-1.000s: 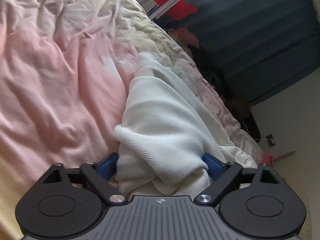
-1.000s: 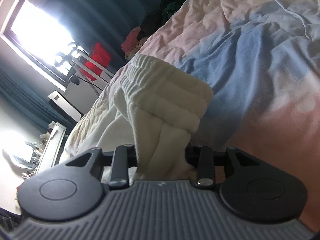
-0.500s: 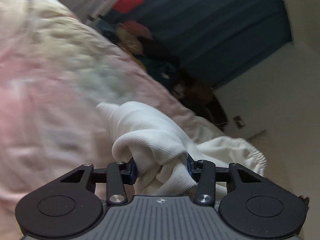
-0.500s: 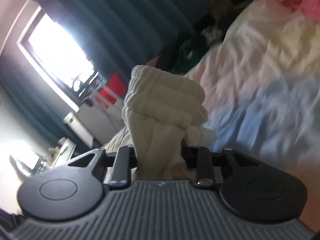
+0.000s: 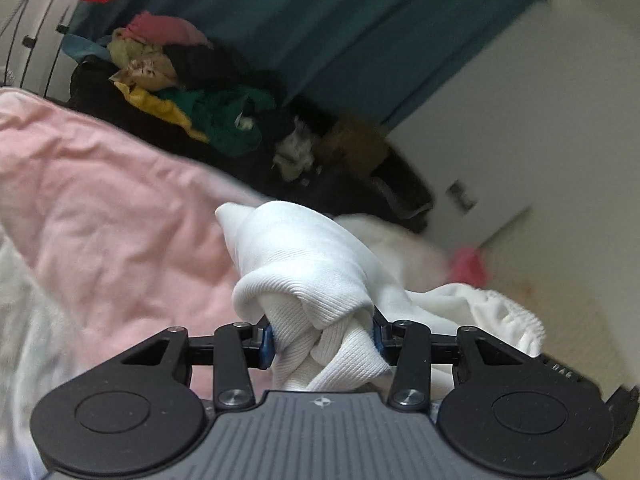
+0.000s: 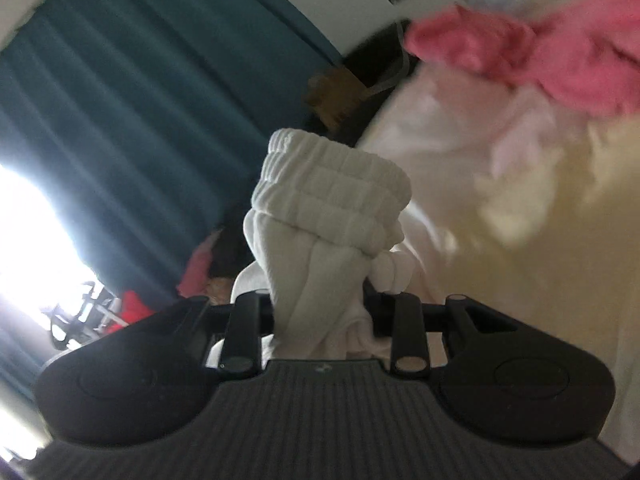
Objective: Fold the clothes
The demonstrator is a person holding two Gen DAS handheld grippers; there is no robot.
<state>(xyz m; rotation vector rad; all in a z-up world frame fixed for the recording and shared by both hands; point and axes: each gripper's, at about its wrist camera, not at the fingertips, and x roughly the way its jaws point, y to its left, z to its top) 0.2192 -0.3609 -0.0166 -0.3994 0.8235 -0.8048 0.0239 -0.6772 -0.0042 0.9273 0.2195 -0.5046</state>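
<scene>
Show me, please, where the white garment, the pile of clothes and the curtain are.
white garment [image 5: 312, 264]: left wrist view, on the bunched ribbed fold just ahead of the tongs.
pile of clothes [image 5: 224, 116]: left wrist view, on the green piece in its middle.
curtain [image 6: 132, 120]: right wrist view, on its blue pleats.

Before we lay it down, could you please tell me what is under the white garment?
Under the white garment in the left view lies pink bedding; farther right its underside is hidden by its own folds.

white ribbed garment [image 5: 320, 280] | bunched, lifted above the bedding | ribbed elastic cuff [image 6: 332, 188] upright
</scene>
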